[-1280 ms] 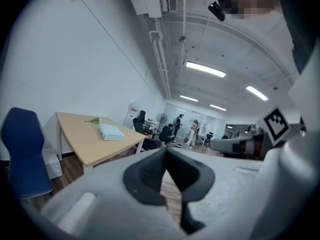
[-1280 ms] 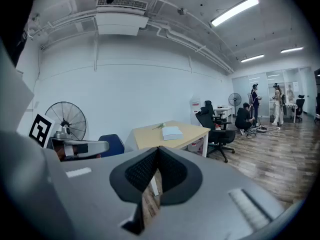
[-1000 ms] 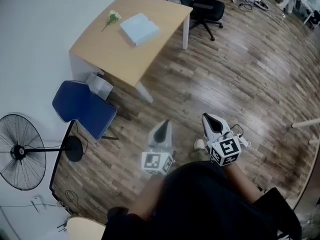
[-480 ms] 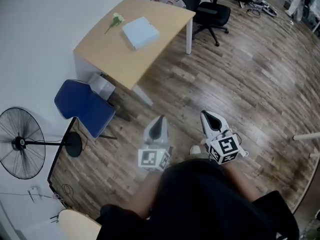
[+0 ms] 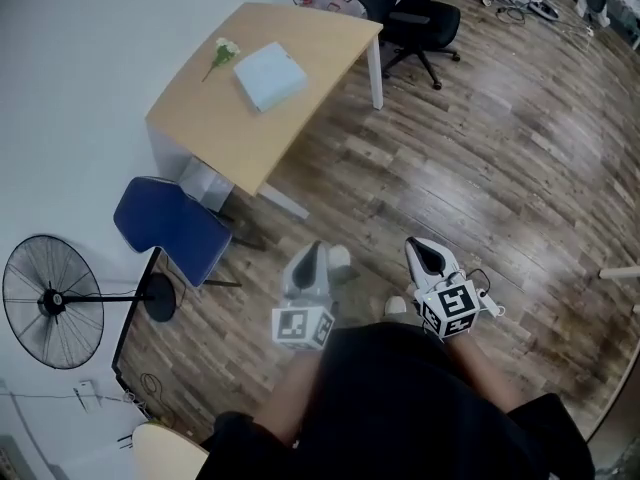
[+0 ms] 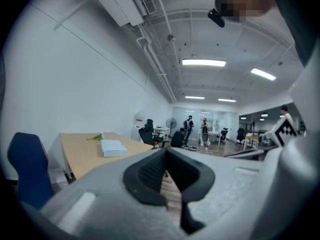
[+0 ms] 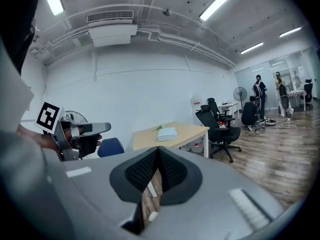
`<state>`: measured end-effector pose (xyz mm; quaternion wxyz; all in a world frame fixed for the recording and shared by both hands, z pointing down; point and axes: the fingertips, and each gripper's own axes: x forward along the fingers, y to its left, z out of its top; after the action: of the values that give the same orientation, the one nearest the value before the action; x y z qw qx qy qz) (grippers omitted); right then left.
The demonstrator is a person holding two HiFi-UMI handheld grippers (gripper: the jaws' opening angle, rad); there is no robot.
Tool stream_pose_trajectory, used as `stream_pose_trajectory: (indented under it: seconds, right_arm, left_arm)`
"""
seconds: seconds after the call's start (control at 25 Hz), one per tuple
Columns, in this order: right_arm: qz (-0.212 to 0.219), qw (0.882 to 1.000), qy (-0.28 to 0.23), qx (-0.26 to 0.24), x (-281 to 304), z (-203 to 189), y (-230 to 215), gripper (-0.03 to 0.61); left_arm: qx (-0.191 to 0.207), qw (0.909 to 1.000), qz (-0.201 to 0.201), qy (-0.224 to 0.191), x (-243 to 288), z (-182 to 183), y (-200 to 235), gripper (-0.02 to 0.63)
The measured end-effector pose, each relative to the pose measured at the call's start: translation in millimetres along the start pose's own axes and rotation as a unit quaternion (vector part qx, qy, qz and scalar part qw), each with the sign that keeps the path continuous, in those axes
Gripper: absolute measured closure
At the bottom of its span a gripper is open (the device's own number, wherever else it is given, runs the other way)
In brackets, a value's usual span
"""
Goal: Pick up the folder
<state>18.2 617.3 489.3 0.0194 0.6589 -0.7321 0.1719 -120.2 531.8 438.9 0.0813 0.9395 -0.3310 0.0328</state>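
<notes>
A pale blue folder lies flat on a light wooden table at the top left of the head view, beside a small white flower sprig. The same folder shows far off in the left gripper view, and in the right gripper view the folder rests on the table. My left gripper and right gripper are held over the wooden floor, well short of the table. Both are shut with nothing between their jaws.
A blue chair stands at the table's near side, with a clear bin under the table. A black standing fan is at the left wall. A black office chair sits beyond the table. People stand far down the room.
Both grippers have travelled across the floor with the person walking; the table and chair have shifted slightly in the head view. Both stay shut.
</notes>
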Motion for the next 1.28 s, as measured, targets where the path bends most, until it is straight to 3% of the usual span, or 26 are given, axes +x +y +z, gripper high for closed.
stream_pose_trajectory:
  seconds: [0.16, 0.4, 0.48, 0.68, 0.88, 1.28]
  right_arm:
    - [-0.013, 1.0, 0.01, -0.001, 18.5, -1.3, -20.4, 0.578]
    - [-0.042, 0.999, 0.015, -0.018, 67.5, 16.8, -53.8, 0.578]
    - [-0.047, 0.998, 0.027, -0.019, 91.5, 18.6, -65.3, 0.578]
    - [-0.058, 0.996, 0.063, -0.025, 174.4, 41.1, -86.9, 0.578]
    - [-0.056, 0.995, 0.078, -0.03, 262.4, 68.4, -98.1, 0.578]
    - [-0.028, 0.995, 0.074, -0.064, 421.4, 131.8, -79.9, 0.578]
  left_arm:
    - [-0.002, 0.9999, -0.013, -0.002, 33.5, -4.0, 5.7, 0.612]
    - [-0.016, 0.9951, -0.097, 0.005, 103.2, -15.6, 17.2, 0.612]
    - [-0.02, 0.994, -0.108, 0.003, 125.0, -14.9, 29.9, 0.612]
    - [-0.038, 0.9955, -0.086, 0.014, 179.9, -3.0, 89.8, 0.612]
    - [-0.031, 0.9967, -0.074, 0.014, 233.3, 17.7, 155.5, 0.612]
    - [-0.048, 0.9972, -0.057, 0.005, 300.5, 49.8, 293.7, 0.612]
